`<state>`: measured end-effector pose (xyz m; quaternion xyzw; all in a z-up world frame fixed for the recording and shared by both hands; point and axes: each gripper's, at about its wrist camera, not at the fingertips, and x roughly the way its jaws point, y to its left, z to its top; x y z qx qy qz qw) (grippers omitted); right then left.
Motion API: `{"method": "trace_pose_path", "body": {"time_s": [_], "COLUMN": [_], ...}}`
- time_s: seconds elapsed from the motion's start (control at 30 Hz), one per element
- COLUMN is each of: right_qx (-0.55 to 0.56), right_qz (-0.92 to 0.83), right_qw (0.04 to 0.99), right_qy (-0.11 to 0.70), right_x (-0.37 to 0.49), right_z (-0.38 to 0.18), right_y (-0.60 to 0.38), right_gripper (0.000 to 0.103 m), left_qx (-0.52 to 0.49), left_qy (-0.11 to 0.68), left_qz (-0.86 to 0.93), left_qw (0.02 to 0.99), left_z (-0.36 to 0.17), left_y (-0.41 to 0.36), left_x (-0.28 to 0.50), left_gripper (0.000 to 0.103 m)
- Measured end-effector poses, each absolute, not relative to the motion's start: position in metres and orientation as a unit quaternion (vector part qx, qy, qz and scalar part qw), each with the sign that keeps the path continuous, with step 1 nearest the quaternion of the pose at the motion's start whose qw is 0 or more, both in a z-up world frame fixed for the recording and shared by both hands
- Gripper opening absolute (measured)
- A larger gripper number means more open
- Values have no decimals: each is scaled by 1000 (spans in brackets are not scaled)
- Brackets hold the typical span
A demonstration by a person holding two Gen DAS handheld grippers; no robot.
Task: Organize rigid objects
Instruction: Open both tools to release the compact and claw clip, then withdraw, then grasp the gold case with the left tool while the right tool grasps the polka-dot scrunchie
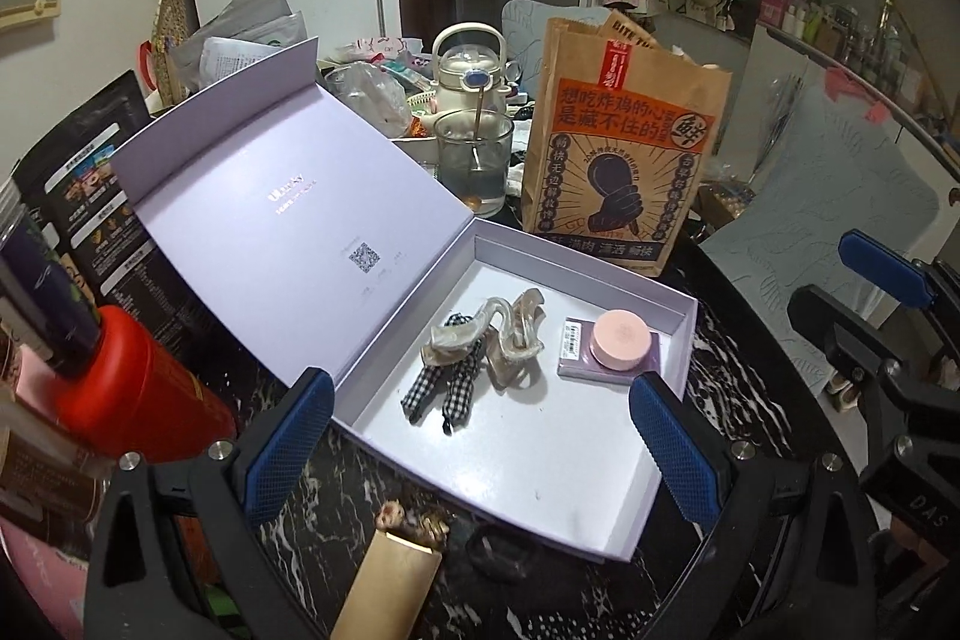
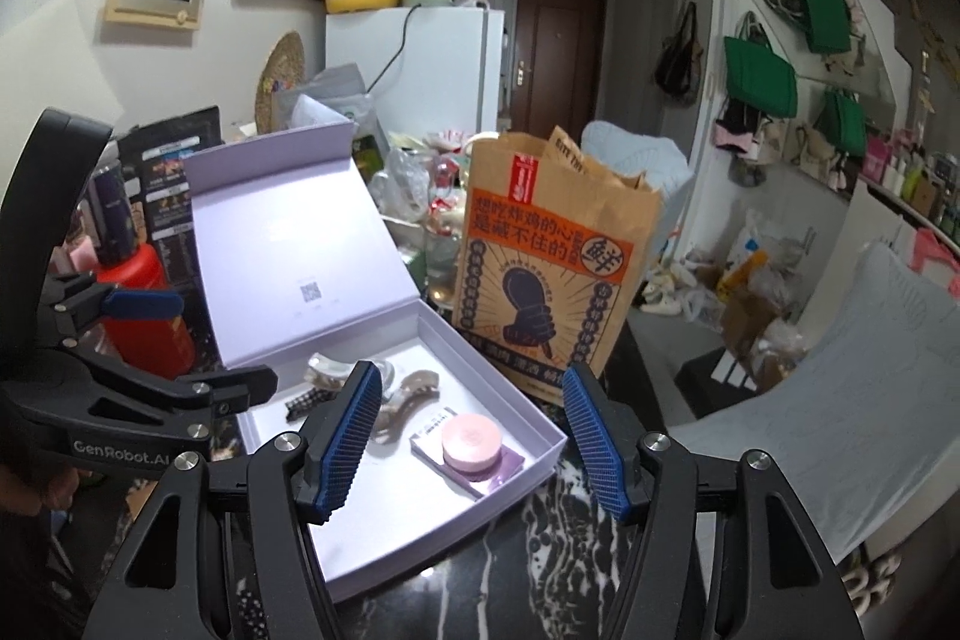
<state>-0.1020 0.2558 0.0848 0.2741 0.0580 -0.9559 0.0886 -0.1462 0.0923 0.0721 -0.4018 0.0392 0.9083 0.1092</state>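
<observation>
Cluttered black marble-patterned tabletop (image 1: 738, 400) fills both views, with a lavender gift box (image 1: 606, 550) open at centre, its lid leaning toward the upper left. Inside lie pearly hair claw clips (image 1: 510, 340), gingham clips (image 1: 450, 388) and a pink round compact (image 1: 621, 340) on a purple carton (image 1: 570, 346). Both claws hover empty: the left gripper (image 1: 480, 445) stands wide, the right gripper (image 2: 474, 436) about half spread. At the bottom of the left view, a gold case (image 1: 390, 586) and a dark clip (image 1: 498, 556) lie outside the box. A careless reach for them may nudge the box, or knock the glass with a spoon (image 1: 474, 160) or the paper takeaway bag (image 1: 624, 160) behind it.
</observation>
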Motion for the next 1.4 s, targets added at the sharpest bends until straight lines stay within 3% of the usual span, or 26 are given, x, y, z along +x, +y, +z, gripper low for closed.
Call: {"method": "trace_pose_path", "body": {"time_s": [0.57,1.4], "right_qx": [280,315], "right_qz": [-952,-931], "right_qw": [111,180], "right_qy": [49,38], "right_x": [-53,-11], "right_z": [75,23], "right_y": [247,217], "right_gripper": [67,67], "left_qx": [-389,-414], "left_qy": [45,50], "left_qz": [915,904], "left_qw": [94,93], "left_z": [70,27], "left_y": [71,49], "left_x": [-93,-56], "left_gripper": [100,100]}}
